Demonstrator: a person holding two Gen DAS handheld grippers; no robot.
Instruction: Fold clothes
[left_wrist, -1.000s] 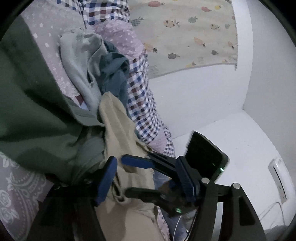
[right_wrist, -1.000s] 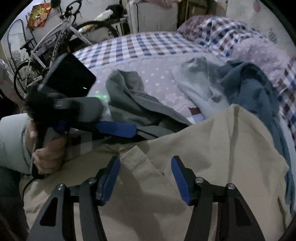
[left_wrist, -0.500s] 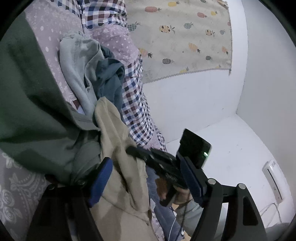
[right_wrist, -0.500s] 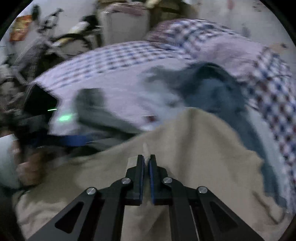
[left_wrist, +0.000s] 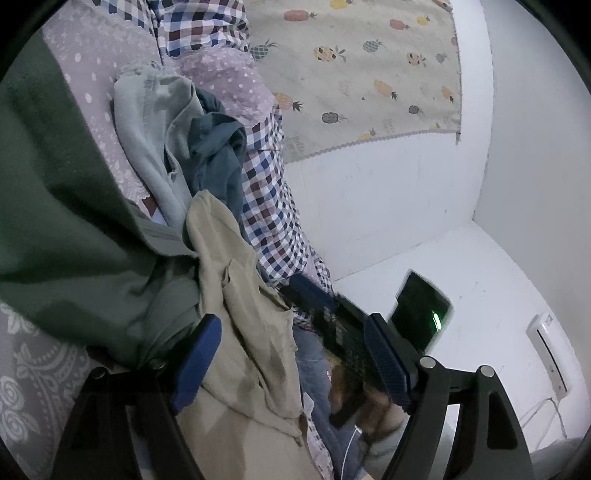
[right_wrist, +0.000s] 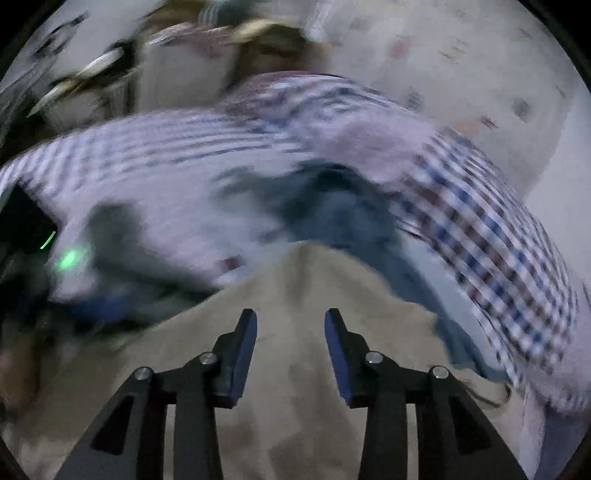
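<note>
1. Beige cloth was our concern: the beige garment (left_wrist: 251, 354) lay rumpled on the bed (left_wrist: 92, 70), draped toward its edge, and ran between the wide-spread jaws of our left gripper (left_wrist: 291, 363) without either pad pressing it.
2. Our right gripper (right_wrist: 290, 356) hovered over the same garment with its jaws partly spread and nothing between them that they held; that view was badly smeared.
3. We judged the garment could slide off the bed edge, since neither gripper held it and much of it hung toward the floor side.
4. We judged a blind pinch could also catch the dark green garment (left_wrist: 62, 236), which touched the beige one along its left side.
5. With the grippers near each other over one cloth, we thought they might collide.
6. Counted: four garments, namely one beige, one dark green, one pale grey-green garment (left_wrist: 147, 122) and one dark blue garment (left_wrist: 218, 155), the last two heaped together further up the bed.
7. Two grippers; one pineapple-print wall cloth (left_wrist: 369, 66).
</note>
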